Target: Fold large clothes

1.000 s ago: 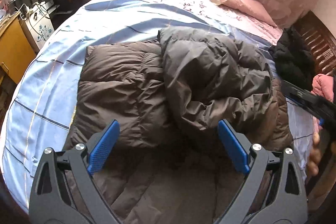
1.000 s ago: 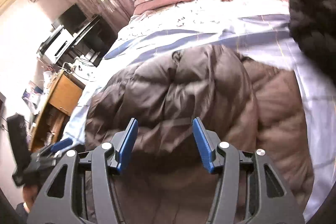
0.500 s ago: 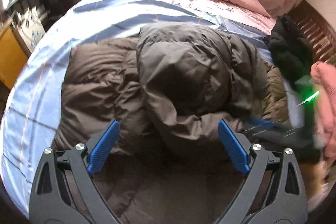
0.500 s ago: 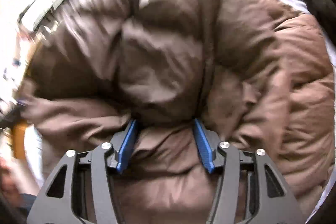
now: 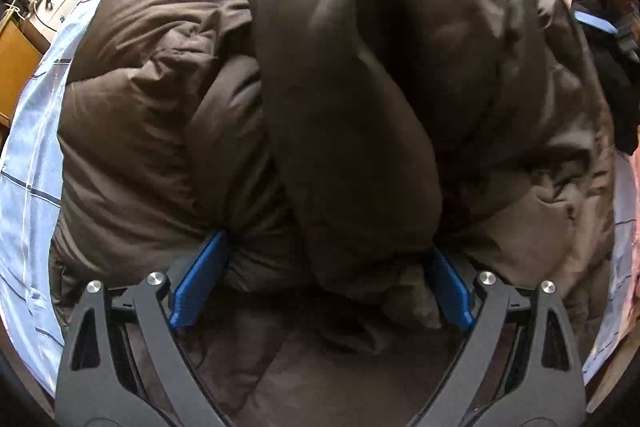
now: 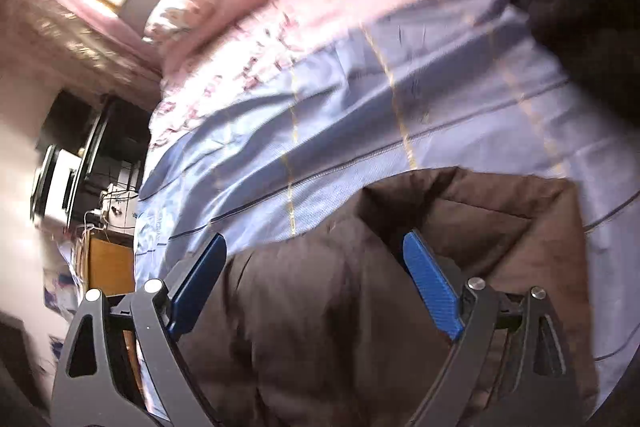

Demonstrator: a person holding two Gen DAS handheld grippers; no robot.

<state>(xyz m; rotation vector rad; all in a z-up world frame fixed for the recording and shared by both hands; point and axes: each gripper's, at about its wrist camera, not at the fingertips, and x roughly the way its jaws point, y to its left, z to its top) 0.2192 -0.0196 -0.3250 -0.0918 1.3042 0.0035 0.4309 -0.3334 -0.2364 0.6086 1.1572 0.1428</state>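
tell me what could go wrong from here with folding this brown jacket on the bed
1. The left gripper has its jaws wide open, pushed into the puffy brown jacket; closing here may bunch several layers and spoil the fold.
2. The right gripper, whose jaws have just been opening, holds nothing, so the folded-over sleeve may spring back.
3. The jacket lies near the edge of the blue sheet and could slide off.

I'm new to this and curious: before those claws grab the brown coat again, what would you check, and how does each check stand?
1. Left claw open: ok.
2. Coat fold between its fingers: ok, the brown puffer coat bulges there.
3. Right claw open: ok, its jaws have just been opening, over the coat with no grip.
4. Coat lies on the blue bedsheet: ok.
5. Black garment clear of the coat: cannot tell.
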